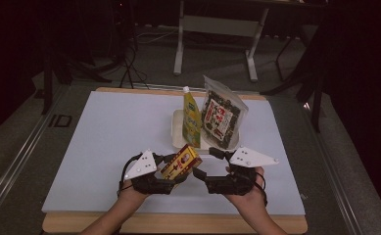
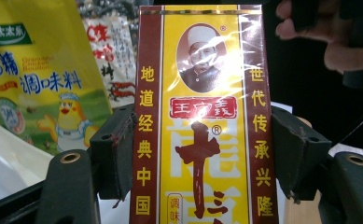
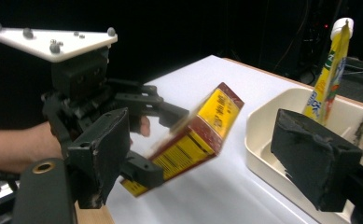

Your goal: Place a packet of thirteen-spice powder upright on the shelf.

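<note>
High view: your left gripper [image 1: 176, 177] clamps the red-and-yellow box [image 1: 180, 162] between its pads, lifted just above the white table [image 1: 105, 147]. Your right gripper [image 1: 202, 178] sits just beside the box, jaws wide and empty.

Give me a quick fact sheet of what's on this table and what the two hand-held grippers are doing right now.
Surface: white table top
Tray: cream tray toward the far side of the table
In the tray: yellow seasoning pouch standing upright, clear snack bag leaning beside it
Left hand-held gripper: shut on the red and yellow box, pads on its two long sides
Box pose: tilted, lifted off the table
Right hand-held gripper: open, nothing between its jaws, close beside the box
</note>
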